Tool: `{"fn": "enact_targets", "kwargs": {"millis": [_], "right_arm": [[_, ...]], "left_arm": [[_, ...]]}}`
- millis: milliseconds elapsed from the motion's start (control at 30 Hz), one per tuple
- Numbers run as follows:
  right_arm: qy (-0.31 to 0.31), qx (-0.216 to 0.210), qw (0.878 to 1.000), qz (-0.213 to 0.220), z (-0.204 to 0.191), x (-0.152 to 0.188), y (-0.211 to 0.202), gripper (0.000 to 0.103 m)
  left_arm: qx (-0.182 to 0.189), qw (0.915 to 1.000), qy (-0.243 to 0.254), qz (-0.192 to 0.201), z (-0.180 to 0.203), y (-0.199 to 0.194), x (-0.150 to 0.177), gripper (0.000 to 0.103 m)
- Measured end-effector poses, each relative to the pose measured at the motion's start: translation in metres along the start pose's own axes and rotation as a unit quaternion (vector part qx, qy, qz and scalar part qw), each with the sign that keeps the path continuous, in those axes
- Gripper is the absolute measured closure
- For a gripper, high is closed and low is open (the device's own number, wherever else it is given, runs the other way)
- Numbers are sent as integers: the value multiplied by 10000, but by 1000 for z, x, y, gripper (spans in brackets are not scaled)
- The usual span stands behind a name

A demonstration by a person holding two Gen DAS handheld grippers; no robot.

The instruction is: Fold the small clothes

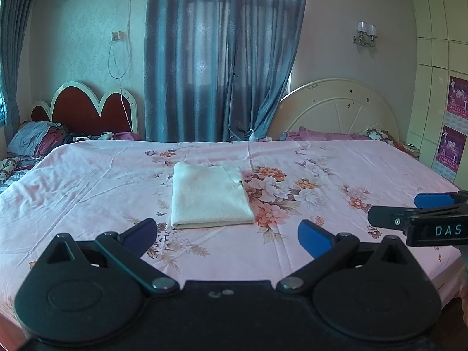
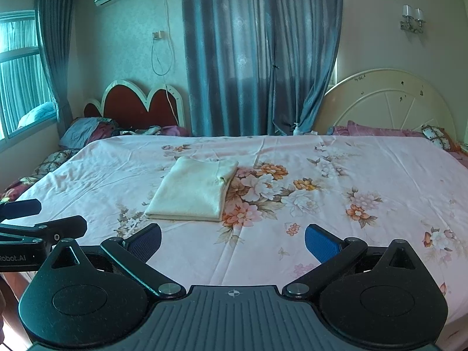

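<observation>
The right gripper (image 1: 392, 209), seen at 3 o'clock in the left view, bears "DAS". The left gripper (image 2: 63, 215), at 9 o'clock in the right view, bears "Robot.AI".

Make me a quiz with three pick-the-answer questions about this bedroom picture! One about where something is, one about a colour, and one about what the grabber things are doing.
1. Where does the folded cloth lie?
A. on the flowered bedsheet
B. on the floor
C. on a pillow

2. What colour is the folded cloth?
A. red
B. pale cream
C. black

3. What are the left gripper and right gripper doing?
A. both pinching the cloth
B. one holds a pillow
C. both open, holding nothing

Answers:
1 A, the sheet shows all round the cloth.
2 B, it looks pale cream in both views.
3 C, the fingers stand wide apart, short of the cloth.
</observation>
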State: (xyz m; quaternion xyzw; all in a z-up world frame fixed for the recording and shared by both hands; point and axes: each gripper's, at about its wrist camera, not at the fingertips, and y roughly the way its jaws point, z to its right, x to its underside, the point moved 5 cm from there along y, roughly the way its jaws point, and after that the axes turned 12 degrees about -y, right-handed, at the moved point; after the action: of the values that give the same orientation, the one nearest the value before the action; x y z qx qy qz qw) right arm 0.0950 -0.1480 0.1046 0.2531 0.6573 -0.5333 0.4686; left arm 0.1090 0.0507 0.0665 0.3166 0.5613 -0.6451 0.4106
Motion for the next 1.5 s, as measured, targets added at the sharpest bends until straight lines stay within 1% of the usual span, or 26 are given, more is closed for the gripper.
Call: {"fn": "enact_targets", "kwargs": {"millis": [300, 1500], "right_arm": [[46, 69, 10000, -21, -2, 0, 2, 0], [64, -11, 10000, 20, 4, -2, 3, 0]], "left_arm": [[26, 10000, 15, -4, 1, 3, 1, 1], [-31, 9999, 118, 24, 0, 6, -1, 2]]}}
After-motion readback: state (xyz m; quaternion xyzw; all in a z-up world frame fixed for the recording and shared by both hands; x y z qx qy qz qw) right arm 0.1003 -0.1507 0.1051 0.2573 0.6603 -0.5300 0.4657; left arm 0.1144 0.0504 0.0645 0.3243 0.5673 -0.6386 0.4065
